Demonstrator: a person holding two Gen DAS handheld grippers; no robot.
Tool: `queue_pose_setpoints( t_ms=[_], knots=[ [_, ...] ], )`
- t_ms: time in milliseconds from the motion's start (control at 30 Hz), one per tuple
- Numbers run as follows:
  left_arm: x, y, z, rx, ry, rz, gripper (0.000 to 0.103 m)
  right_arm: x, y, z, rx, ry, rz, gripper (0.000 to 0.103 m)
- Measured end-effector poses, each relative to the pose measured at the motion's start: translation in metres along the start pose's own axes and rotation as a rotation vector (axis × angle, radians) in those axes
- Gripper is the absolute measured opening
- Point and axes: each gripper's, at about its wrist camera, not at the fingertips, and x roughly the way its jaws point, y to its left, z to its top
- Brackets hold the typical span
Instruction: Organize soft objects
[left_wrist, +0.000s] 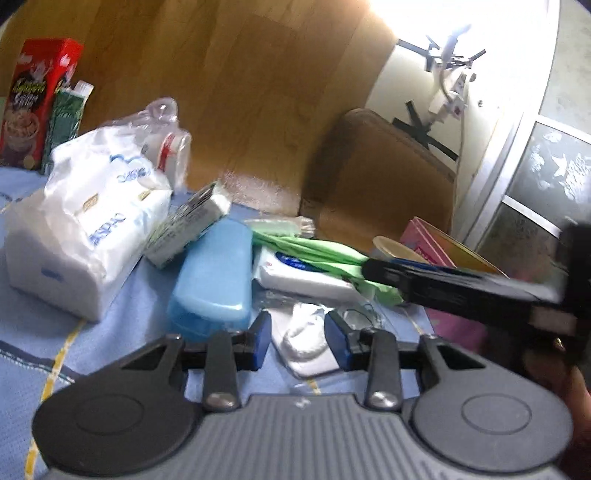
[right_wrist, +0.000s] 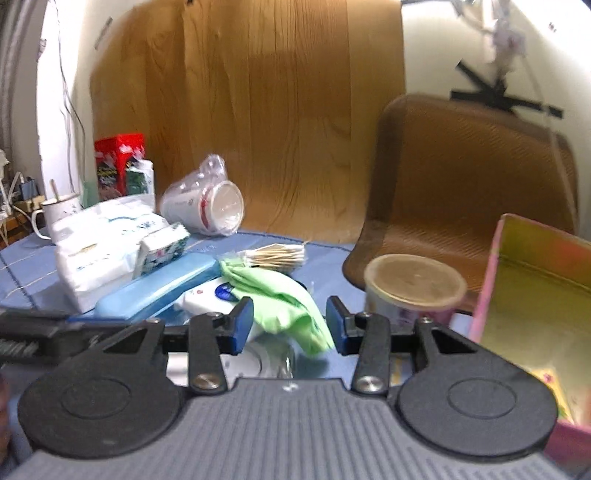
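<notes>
My left gripper (left_wrist: 299, 339) hangs low over the blue tablecloth (left_wrist: 55, 332). Its pads stand narrow on a white mask packet (left_wrist: 306, 345) in clear plastic, which fills the gap between them. A green cloth (left_wrist: 314, 251) lies just beyond, draped over a white wipes pack (left_wrist: 295, 275). My right gripper (right_wrist: 290, 328) is open, and the green cloth (right_wrist: 284, 299) sits loosely between its pads. From the left wrist view the right gripper (left_wrist: 369, 267) comes in blurred from the right, its tip at the cloth. The mask packet (right_wrist: 258, 360) shows beneath the right fingers.
Left of the cloth lie a blue case (right_wrist: 159, 288), a small patterned box (right_wrist: 162, 247) and tissue packs (right_wrist: 96, 254). Cotton swabs (right_wrist: 277, 254) and bagged paper cups (right_wrist: 207, 210) sit behind. A lidded cup (right_wrist: 413, 288) and a pink box (right_wrist: 491, 288) stand right, a brown chair (right_wrist: 461, 184) beyond.
</notes>
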Motion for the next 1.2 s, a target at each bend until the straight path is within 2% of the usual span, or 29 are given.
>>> queue_pose_setpoints(
  t_ms=[100, 133, 167, 200, 300, 400, 567, 633, 733, 867, 967, 1067, 1100, 1133, 1167, 1200],
  knots=[
    [0.000, -0.005, 0.001, 0.028, -0.006, -0.001, 0.033, 0.016, 0.008, 0.001, -0.039, 0.032, -0.009, 0.044],
    [-0.001, -0.004, -0.001, 0.029, -0.007, -0.002, 0.033, 0.021, 0.010, 0.000, -0.051, 0.044, -0.007, 0.036],
    [-0.005, -0.002, -0.002, 0.025, -0.008, -0.004, 0.033, 0.021, 0.012, 0.000, -0.061, 0.048, -0.006, 0.015],
    [-0.005, -0.001, -0.002, 0.018, -0.007, -0.006, 0.033, 0.019, 0.013, 0.000, -0.070, 0.042, -0.022, 0.011],
    [-0.003, 0.002, -0.002, 0.002, -0.002, -0.012, 0.033, -0.008, 0.014, -0.003, -0.080, -0.012, -0.044, 0.008],
    [-0.003, 0.002, -0.002, 0.009, 0.000, -0.015, 0.033, -0.047, 0.006, -0.010, -0.037, -0.064, -0.027, 0.008],
    [-0.004, 0.002, -0.003, 0.015, 0.021, -0.068, 0.034, -0.132, -0.017, -0.036, 0.069, -0.178, 0.076, 0.008],
    [-0.005, 0.002, -0.003, 0.004, 0.030, -0.099, 0.037, -0.156, -0.024, -0.046, 0.095, -0.184, 0.150, 0.008],
    [-0.010, 0.000, -0.005, -0.039, 0.044, -0.155, 0.037, -0.176, -0.025, -0.057, 0.074, -0.171, 0.193, 0.009],
    [-0.017, -0.007, -0.009, -0.076, 0.058, -0.193, 0.037, -0.165, -0.007, -0.067, -0.039, -0.099, 0.118, 0.012],
    [-0.019, -0.020, -0.011, -0.050, 0.081, -0.202, 0.037, -0.139, -0.004, -0.068, -0.024, -0.028, 0.097, 0.012],
    [-0.015, -0.035, -0.016, -0.023, 0.116, -0.215, 0.037, -0.114, 0.002, -0.068, 0.017, 0.005, 0.085, 0.013],
    [-0.013, -0.039, -0.018, -0.022, 0.133, -0.215, 0.039, -0.106, 0.005, -0.068, 0.023, 0.019, 0.072, 0.022],
    [-0.010, -0.041, -0.019, -0.023, 0.147, -0.212, 0.047, -0.103, 0.005, -0.069, 0.025, 0.031, 0.062, 0.030],
    [-0.009, -0.043, -0.020, -0.025, 0.154, -0.207, 0.050, -0.100, 0.008, -0.069, 0.026, 0.036, 0.053, 0.045],
    [-0.008, -0.044, -0.020, -0.026, 0.157, -0.204, 0.053, -0.103, 0.009, -0.073, 0.025, 0.031, 0.058, 0.054]
  ],
)
